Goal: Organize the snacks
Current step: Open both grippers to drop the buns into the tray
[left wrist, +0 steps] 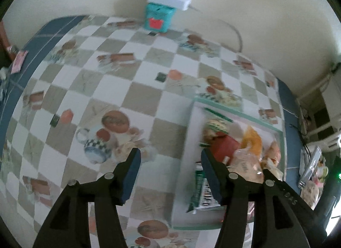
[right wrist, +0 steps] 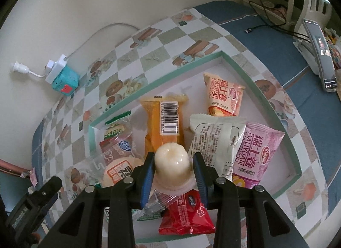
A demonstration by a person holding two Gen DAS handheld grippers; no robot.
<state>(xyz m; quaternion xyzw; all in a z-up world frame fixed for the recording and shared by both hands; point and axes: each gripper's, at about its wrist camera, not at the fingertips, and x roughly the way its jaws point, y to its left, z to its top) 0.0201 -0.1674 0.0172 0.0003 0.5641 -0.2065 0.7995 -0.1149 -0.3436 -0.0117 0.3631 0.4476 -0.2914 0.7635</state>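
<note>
Currently your right gripper (right wrist: 173, 172) is clamping the jelly cup (right wrist: 172, 162) above the tray (right wrist: 275, 107); its slick dome risks squirting free. Your left gripper (left wrist: 170, 170) is hanging spread apart, holding nothing.

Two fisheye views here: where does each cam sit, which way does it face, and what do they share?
Left wrist: on the left gripper, looking down and forward over the checkered tablecloth; its own two open fingers show, holding nothing.
Right wrist: on the right gripper, looking down into the snack tray; its fingers flank a white jelly cup, and the left gripper's body shows at lower left.
Shared: the tray, the orange snack packet, the teal box by the wall.
</note>
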